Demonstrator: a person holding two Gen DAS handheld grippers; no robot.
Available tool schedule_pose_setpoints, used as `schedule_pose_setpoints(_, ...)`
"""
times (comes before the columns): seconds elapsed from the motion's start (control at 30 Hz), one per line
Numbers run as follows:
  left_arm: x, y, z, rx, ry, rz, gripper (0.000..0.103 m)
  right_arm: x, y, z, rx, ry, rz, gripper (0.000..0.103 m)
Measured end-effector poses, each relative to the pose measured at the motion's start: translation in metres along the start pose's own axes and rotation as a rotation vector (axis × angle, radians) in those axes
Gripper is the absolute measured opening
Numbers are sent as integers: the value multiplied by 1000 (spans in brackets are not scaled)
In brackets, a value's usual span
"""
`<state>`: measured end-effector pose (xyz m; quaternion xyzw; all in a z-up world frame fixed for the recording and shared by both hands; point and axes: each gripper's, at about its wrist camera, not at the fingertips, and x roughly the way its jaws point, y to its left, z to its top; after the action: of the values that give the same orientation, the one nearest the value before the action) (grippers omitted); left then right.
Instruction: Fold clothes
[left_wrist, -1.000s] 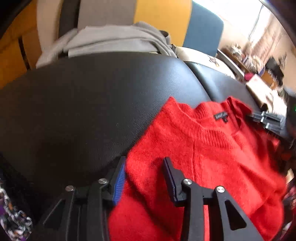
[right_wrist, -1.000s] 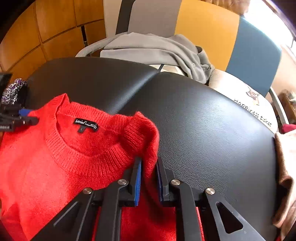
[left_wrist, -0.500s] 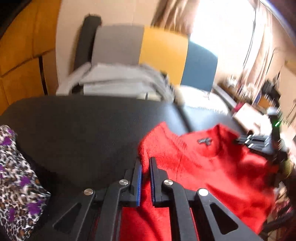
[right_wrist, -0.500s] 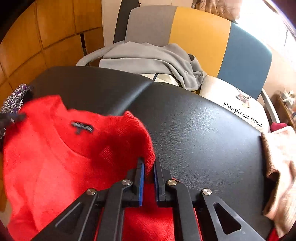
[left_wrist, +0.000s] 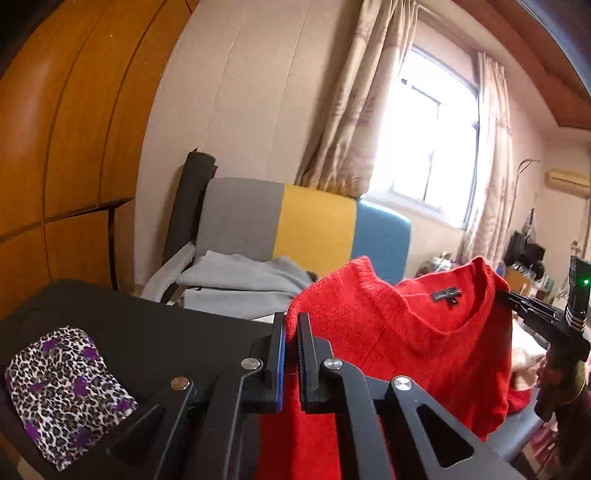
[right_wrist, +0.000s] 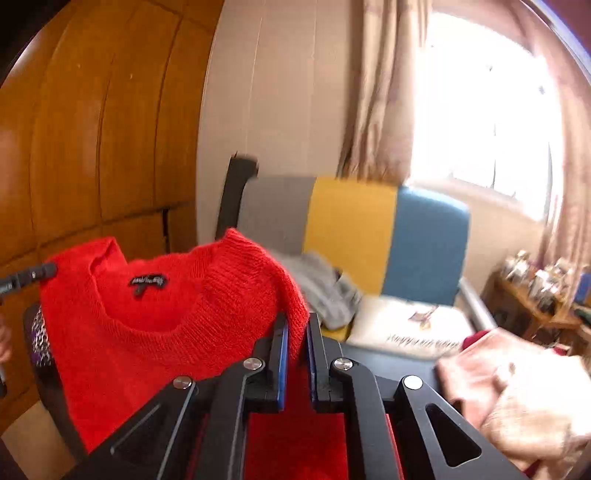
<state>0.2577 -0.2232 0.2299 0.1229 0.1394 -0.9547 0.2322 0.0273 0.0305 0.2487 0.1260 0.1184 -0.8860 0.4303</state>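
Note:
A red knit sweater (left_wrist: 413, 339) hangs in the air above the black table (left_wrist: 140, 332), stretched by its two shoulders with the neck label facing me. My left gripper (left_wrist: 290, 319) is shut on one shoulder of it. My right gripper (right_wrist: 297, 321) is shut on the other shoulder of the sweater (right_wrist: 155, 332). In the left wrist view the right gripper (left_wrist: 506, 297) shows at the far edge of the cloth. The left gripper's fingertips (right_wrist: 44, 271) show at the left in the right wrist view. The sweater's lower part hangs out of sight below both grippers.
A folded leopard-print cloth (left_wrist: 62, 391) lies on the table's left side. A pinkish-beige garment (right_wrist: 517, 391) lies at the right. Behind the table stands a grey, yellow and blue chair (left_wrist: 314, 229) with grey clothes (left_wrist: 240, 280) on its seat. Wooden panels (left_wrist: 55, 147) stand at the left.
The left gripper closed on the sweater's shoulder. Both grippers then rose and tilted up toward level, lifting the sweater off the table so that it now hangs between them.

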Motion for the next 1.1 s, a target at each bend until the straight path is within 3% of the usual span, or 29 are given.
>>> schedule_pose_setpoints(0.23,-82,-38,3,52,-214,-40,4,-76,6,6,41,-145,-85,9)
schedule_pose_setpoints(0.33,-90,-44,9,68,-228,-42,4,-101,8,10,65,-199,-93,9)
schedule_pose_setpoints(0.43,-60,-40,11,61,-192,-12,4,-96,6,14,76,-193,-103,9)
schedule_pose_setpoints(0.57,-2,-24,8,14,-90,26,4,-47,-4,7,98,-111,-113,9)
schedule_pose_setpoints(0.67,26,-16,20,-15,-85,35,4,-13,-9,7,96,-71,-139,9)
schedule_pose_setpoints(0.73,42,-25,33,48,-115,72,4,4,-10,20,77,-84,-172,8)
schedule_pose_setpoints(0.8,67,-34,43,117,-116,117,4,29,-13,39,41,-97,-238,1)
schedule_pose_setpoints(0.97,182,-18,32,103,147,119,6,125,-46,59,108,38,-232,1)
schedule_pose_setpoints(1.1,242,7,-15,90,376,147,6,158,-52,17,174,171,-124,5)
